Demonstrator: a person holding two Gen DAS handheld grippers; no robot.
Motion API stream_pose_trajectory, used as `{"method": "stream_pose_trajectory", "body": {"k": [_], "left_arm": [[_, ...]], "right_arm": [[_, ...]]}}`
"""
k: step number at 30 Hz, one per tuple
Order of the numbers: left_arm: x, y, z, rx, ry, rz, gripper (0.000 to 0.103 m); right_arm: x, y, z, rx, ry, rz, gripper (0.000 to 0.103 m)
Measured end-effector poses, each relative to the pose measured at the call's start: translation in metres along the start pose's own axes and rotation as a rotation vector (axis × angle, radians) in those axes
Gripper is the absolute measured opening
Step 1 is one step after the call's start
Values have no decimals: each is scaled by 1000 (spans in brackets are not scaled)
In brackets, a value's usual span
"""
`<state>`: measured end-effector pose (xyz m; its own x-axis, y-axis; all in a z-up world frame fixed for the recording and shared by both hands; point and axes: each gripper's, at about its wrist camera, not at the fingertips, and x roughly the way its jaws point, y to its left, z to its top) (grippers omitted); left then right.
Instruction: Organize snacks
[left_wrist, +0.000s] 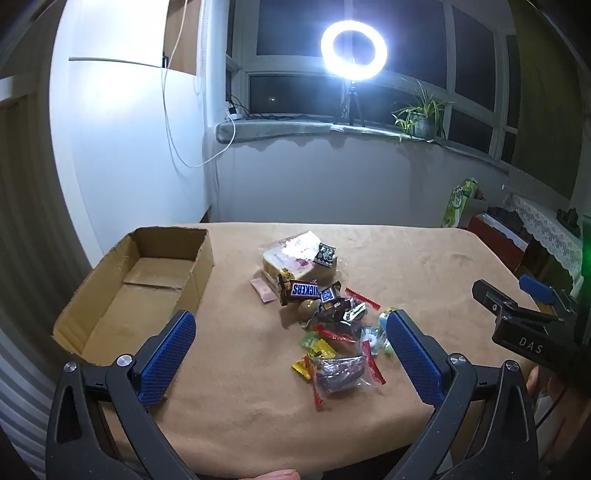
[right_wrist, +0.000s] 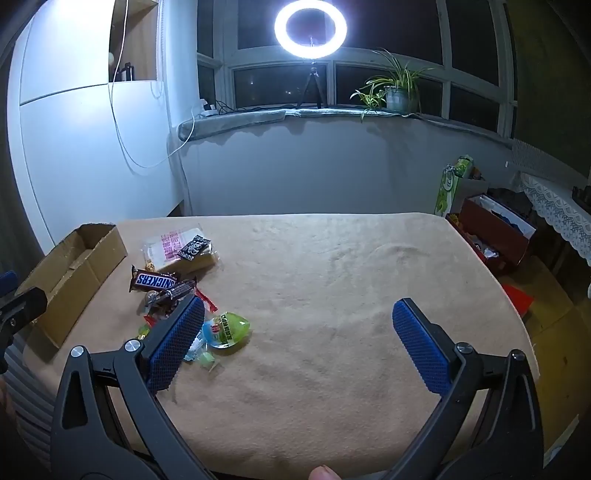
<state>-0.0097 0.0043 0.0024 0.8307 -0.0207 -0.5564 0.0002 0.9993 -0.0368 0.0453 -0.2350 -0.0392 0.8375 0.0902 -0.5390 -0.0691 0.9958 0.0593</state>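
Observation:
A pile of snacks lies mid-table: a Snickers bar, a bagged slice of bread, red, yellow and green candies and a dark bagged snack. A green jelly cup lies at the pile's right edge. An open, empty cardboard box stands at the left. My left gripper hovers open above the pile's near end, nothing between its blue pads. My right gripper is open over bare cloth, right of the pile; its body shows at the left view's right edge.
A tan cloth covers the table. Behind it are a white cabinet, a windowsill with a ring light and a potted plant. Boxes and bags stand on the floor at the right.

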Motion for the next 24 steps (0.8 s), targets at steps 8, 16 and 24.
{"method": "stream_pose_trajectory", "body": {"k": [8, 16, 24], "left_arm": [[0, -2, -1, 1, 6, -1, 103], [0, -3, -2, 3, 9, -1, 103], [1, -3, -2, 4, 14, -3, 103]], "right_arm": [[1, -1, 0, 0, 0, -2, 103], [0, -1, 0, 1, -3, -2, 103], [-1, -3, 0, 3, -7, -4, 103]]}}
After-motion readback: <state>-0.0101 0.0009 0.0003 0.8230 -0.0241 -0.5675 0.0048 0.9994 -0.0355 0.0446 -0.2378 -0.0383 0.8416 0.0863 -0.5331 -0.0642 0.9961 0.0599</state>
